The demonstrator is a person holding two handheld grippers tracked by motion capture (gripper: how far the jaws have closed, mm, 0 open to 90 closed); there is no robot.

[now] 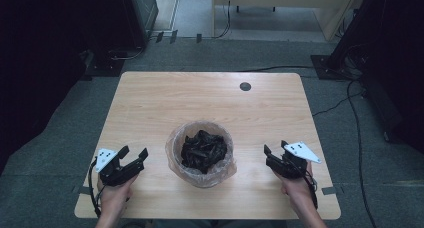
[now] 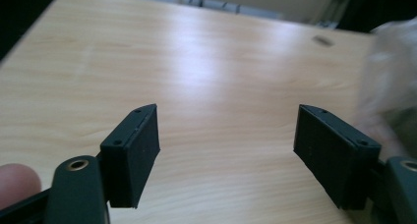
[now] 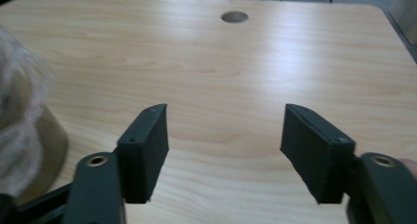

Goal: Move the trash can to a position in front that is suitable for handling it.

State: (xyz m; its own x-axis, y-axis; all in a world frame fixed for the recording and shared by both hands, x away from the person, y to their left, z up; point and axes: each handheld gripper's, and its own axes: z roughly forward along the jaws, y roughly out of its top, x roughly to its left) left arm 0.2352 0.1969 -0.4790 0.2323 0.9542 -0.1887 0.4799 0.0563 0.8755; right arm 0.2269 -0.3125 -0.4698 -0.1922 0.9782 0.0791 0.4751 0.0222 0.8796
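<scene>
Sitting near the front middle of the wooden table [image 1: 165, 98], toward six o'clock from the table's centre: one small round bin [image 1: 201, 153], lined with a clear, crinkled plastic bag whose edge folds out over the rim, holding a heap of dark, shiny, crumpled scraps, too small to identify further. Seen as a pale blurred bag edge at three o'clock in the left gripper view [image 2: 388, 76] and at nine o'clock in the right gripper view [image 3: 22, 130], with a tan wall below the plastic there. Flanking the bin, two grippers, one per hand, both resting low over the tabletop and apart from the bin: left gripper [image 1: 131, 156] at nine o'clock of the bin, jaws spread wide with bare wood between them [image 2: 227, 150]; right gripper [image 1: 274, 149] at three o'clock of the bin, jaws likewise spread wide and holding nothing [image 3: 225, 150]. One round grommet hole [image 1: 245, 86] near the table's far edge, at twelve o'clock from the bin.
</scene>
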